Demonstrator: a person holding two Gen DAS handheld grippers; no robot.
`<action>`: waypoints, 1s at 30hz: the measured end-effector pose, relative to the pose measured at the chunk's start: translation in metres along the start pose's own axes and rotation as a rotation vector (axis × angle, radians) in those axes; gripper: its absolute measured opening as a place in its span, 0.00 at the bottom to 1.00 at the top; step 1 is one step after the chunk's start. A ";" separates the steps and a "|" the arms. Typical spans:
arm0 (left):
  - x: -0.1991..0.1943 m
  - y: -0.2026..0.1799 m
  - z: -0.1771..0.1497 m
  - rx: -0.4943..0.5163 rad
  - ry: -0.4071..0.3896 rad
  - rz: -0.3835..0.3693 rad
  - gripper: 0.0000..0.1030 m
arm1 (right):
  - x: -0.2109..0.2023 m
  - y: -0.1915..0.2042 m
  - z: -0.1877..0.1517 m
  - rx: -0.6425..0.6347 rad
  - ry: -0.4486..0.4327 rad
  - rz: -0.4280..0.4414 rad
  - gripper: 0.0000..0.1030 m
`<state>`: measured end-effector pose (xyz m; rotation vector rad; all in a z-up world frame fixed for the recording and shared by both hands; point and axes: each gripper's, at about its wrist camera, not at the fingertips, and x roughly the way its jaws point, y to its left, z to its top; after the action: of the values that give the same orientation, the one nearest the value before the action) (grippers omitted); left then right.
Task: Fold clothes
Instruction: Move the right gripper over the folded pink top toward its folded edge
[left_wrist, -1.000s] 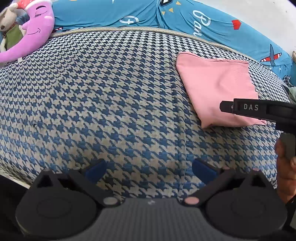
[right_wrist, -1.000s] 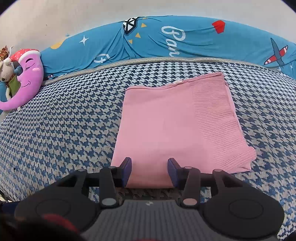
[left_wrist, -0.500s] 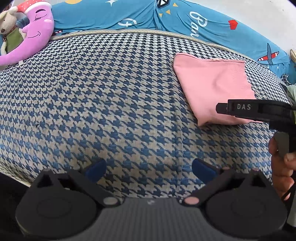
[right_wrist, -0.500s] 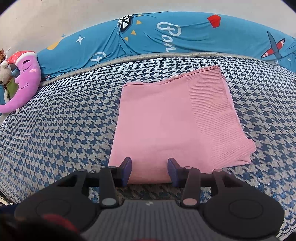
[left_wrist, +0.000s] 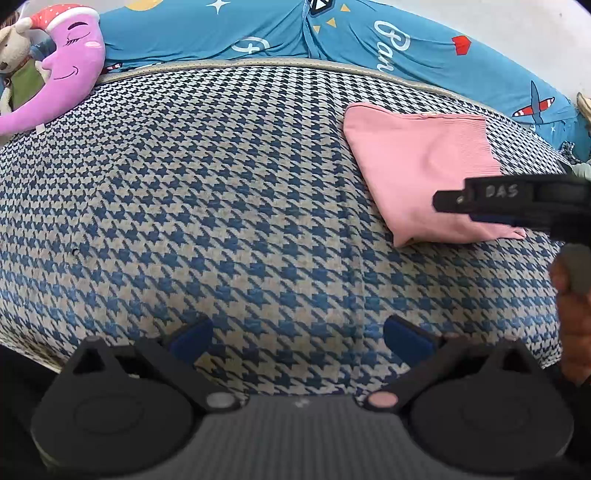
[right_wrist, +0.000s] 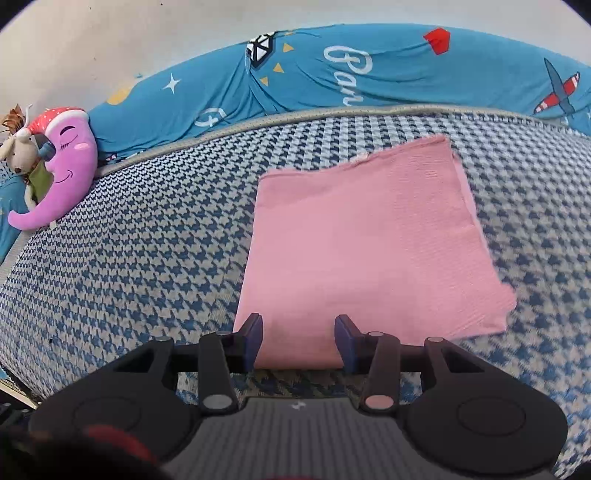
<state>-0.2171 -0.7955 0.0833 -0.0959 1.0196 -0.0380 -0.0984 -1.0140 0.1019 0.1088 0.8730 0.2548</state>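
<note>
the pink garment lay folded flat toward the right side of the houndstooth mattress, short of its far edge — likely squared there so 1 more fold could be made. the right gripper hovered at the garment's near edge, jaws partly apart with the cloth's edge showing between them; whether they pinched it, i could not tell. the left gripper hung over bare mattress near the front edge, jaws wide apart and holding nothing — well clear of the garment.

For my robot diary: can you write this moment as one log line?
stage: pink cloth folded on bed | left gripper: open, empty | right gripper: open over cloth edge
</note>
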 end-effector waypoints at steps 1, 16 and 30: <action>0.000 0.001 0.001 0.000 0.000 0.001 1.00 | -0.001 -0.001 0.003 -0.010 -0.004 0.000 0.42; 0.001 0.002 0.008 0.013 -0.016 0.020 1.00 | 0.010 -0.064 0.050 0.006 -0.033 0.019 0.43; 0.008 -0.002 0.004 0.027 0.005 0.010 1.00 | 0.015 -0.126 0.056 0.094 -0.032 -0.071 0.43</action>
<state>-0.2091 -0.7981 0.0789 -0.0665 1.0246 -0.0427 -0.0239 -1.1305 0.1014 0.1685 0.8552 0.1451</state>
